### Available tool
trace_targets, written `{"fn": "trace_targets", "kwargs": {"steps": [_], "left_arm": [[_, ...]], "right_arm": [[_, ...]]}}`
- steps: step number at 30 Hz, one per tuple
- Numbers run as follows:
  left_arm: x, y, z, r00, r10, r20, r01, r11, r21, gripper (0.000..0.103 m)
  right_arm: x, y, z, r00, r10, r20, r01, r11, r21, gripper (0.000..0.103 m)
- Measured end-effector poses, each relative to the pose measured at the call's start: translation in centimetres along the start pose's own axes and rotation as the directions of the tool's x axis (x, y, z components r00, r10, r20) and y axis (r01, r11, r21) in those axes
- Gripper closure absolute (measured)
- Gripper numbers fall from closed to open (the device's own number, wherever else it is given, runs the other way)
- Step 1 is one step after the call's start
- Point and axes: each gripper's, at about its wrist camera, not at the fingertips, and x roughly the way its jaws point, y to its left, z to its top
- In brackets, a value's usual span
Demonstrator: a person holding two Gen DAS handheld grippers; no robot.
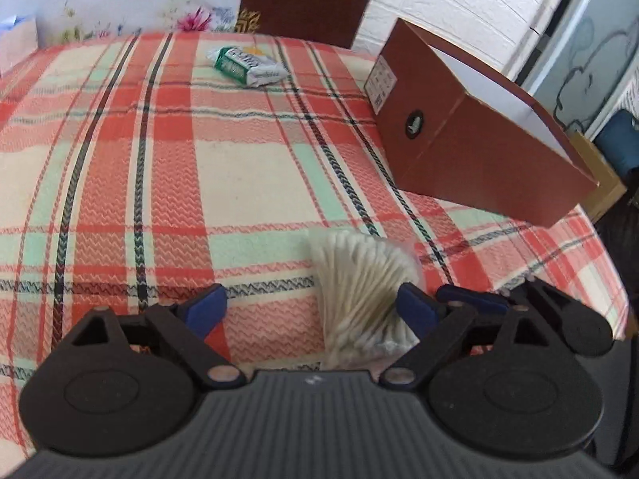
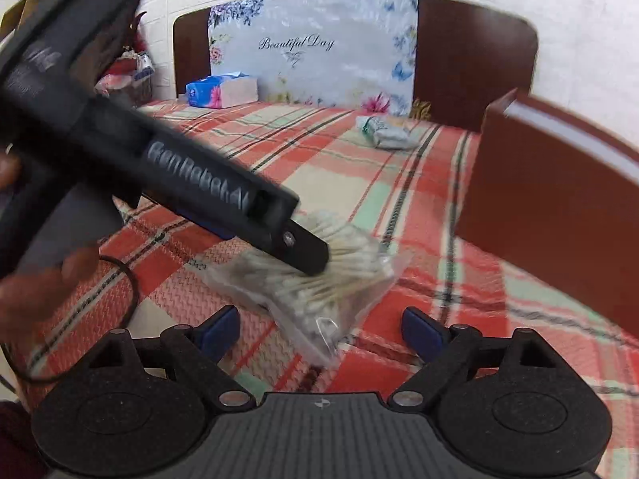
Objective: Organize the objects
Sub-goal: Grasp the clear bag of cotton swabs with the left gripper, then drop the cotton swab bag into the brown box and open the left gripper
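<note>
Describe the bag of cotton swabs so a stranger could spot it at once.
Start at the bed with the red, cream and mint plaid blanket. Near its front edge, just ahead of the brown cardboard box, lies the clear bag of cotton swabs. Unlike the green-and-white packet near the headboard, it is see-through and packed with pale sticks.

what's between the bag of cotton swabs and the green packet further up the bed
Only bare plaid blanket lies between the bag of cotton swabs and the green packet, clearest in the left wrist view.

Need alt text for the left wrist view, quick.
The open left gripper hovers over a bag of cotton swabs on a plaid bedspread; an open brown box sits right, a green-and-white packet farther back.
</note>
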Motion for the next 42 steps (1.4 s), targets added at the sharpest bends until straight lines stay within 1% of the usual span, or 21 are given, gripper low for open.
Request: {"fn": "trace_targets", "kwargs": {"steps": [1, 2, 3, 4, 6, 8, 10, 14, 16, 18, 23, 27, 32, 33, 34, 35, 36, 37, 39, 41, 42], "left_arm": [[0.1, -0.5, -0.1, 1.000, -0.003, -0.001, 0.003, 1.000, 0.019, 0.019], [0.0, -0.8, -0.1, 1.000, -0.025, -0.003, 0.025, 0.999, 0.029, 0.039], [0.0, -0.9, 0.3, 0.998, -0.066, -0.017, 0.066, 0.997, 0.027, 0.051], [-0.1, -1.1, 0.6, 0.996, -0.081, -0.030, 0.082, 0.997, 0.017, 0.061], [-0.6, -1.8, 1.2, 0.998, -0.054, -0.030, 0.055, 0.998, 0.036, 0.063], [-2.0, -2.5, 1.8, 0.998, -0.063, 0.012, 0.062, 0.996, 0.060, 0.063], [-4.1, -3.6, 3.3, 0.994, -0.082, 0.078, 0.074, 0.993, 0.095, 0.063], [-6.7, -6.7, 6.8, 0.970, -0.137, 0.201, 0.101, 0.978, 0.181, 0.063], [-6.6, -8.3, 8.7, 0.958, -0.168, 0.232, 0.115, 0.968, 0.223, 0.063], [-5.7, -10.0, 10.3, 0.953, -0.189, 0.237, 0.127, 0.958, 0.255, 0.063], [-1.3, -14.5, 13.2, 0.949, -0.230, 0.215, 0.148, 0.929, 0.338, 0.063], [2.8, -18.2, 15.0, 0.957, -0.237, 0.169, 0.158, 0.911, 0.381, 0.063], [6.9, -21.8, 16.9, 0.960, -0.241, 0.143, 0.161, 0.892, 0.423, 0.061], [7.6, -22.3, 17.3, 0.963, -0.231, 0.142, 0.150, 0.890, 0.431, 0.058], [8.4, -22.8, 17.5, 0.967, -0.206, 0.148, 0.122, 0.890, 0.439, 0.047], [9.0, -23.0, 17.7, 0.971, -0.164, 0.173, 0.072, 0.894, 0.442, 0.040], [9.4, -23.0, 17.7, 0.972, -0.122, 0.199, 0.022, 0.897, 0.441, 0.040], [9.6, -22.8, 17.6, 0.972, -0.095, 0.215, -0.010, 0.898, 0.440, 0.040], [9.4, -21.9, 17.4, 0.970, -0.080, 0.231, -0.028, 0.902, 0.430, 0.039], [9.2, -21.1, 16.9, 0.967, -0.056, 0.248, -0.057, 0.902, 0.428, 0.035], [9.1, -20.8, 16.7, 0.966, -0.043, 0.253, -0.072, 0.901, 0.428, 0.035]], "right_arm": [[0.1, -0.1, 0.2, 1.000, 0.021, 0.010, -0.021, 1.000, 0.010, 0.040], [0.2, 0.0, 0.5, 0.999, 0.039, 0.017, -0.039, 0.999, 0.010, 0.053], [0.3, 0.2, 0.7, 0.999, 0.040, 0.022, -0.040, 0.999, 0.008, 0.057], [0.5, 0.4, 0.8, 0.999, 0.036, 0.025, -0.036, 0.999, 0.002, 0.060], [0.1, 0.6, 0.8, 0.998, 0.033, 0.051, -0.032, 0.999, -0.008, 0.063], [-1.1, 0.4, 1.2, 0.993, 0.020, 0.116, -0.019, 1.000, -0.010, 0.063], [-2.8, 0.1, 2.0, 0.980, -0.011, 0.198, 0.015, 1.000, -0.018, 0.063], [-5.6, -1.3, 4.2, 0.928, -0.121, 0.351, 0.137, 0.990, -0.020, 0.063], [-6.3, -2.5, 5.0, 0.905, -0.171, 0.390, 0.186, 0.983, 0.000, 0.063], [-6.6, -4.3, 5.4, 0.886, -0.219, 0.408, 0.227, 0.973, 0.030, 0.063], [-6.4, -8.9, 5.6, 0.860, -0.333, 0.386, 0.312, 0.943, 0.117, 0.063], [-5.8, -12.8, 5.3, 0.858, -0.386, 0.338, 0.344, 0.922, 0.180, 0.063], [-5.1, -16.7, 5.2, 0.840, -0.453, 0.299, 0.399, 0.888, 0.227, 0.063], [-4.8, -17.3, 5.3, 0.835, -0.470, 0.286, 0.415, 0.879, 0.235, 0.061], [-4.2, -18.0, 5.4, 0.827, -0.500, 0.256, 0.447, 0.862, 0.239, 0.051], [-3.6, -18.6, 5.4, 0.811, -0.540, 0.226, 0.488, 0.837, 0.249, 0.042], [-3.4, -19.1, 5.3, 0.801, -0.559, 0.213, 0.504, 0.823, 0.264, 0.042], [-3.5, -19.4, 5.0, 0.803, -0.557, 0.210, 0.494, 0.821, 0.286, 0.043], [-3.9, -19.8, 4.4, 0.814, -0.539, 0.216, 0.457, 0.824, 0.335, 0.043], [-4.0, -19.5, 3.9, 0.813, -0.542, 0.213, 0.455, 0.819, 0.349, 0.041], [-4.1, -19.3, 3.7, 0.810, -0.546, 0.215, 0.453, 0.815, 0.363, 0.041]]}}
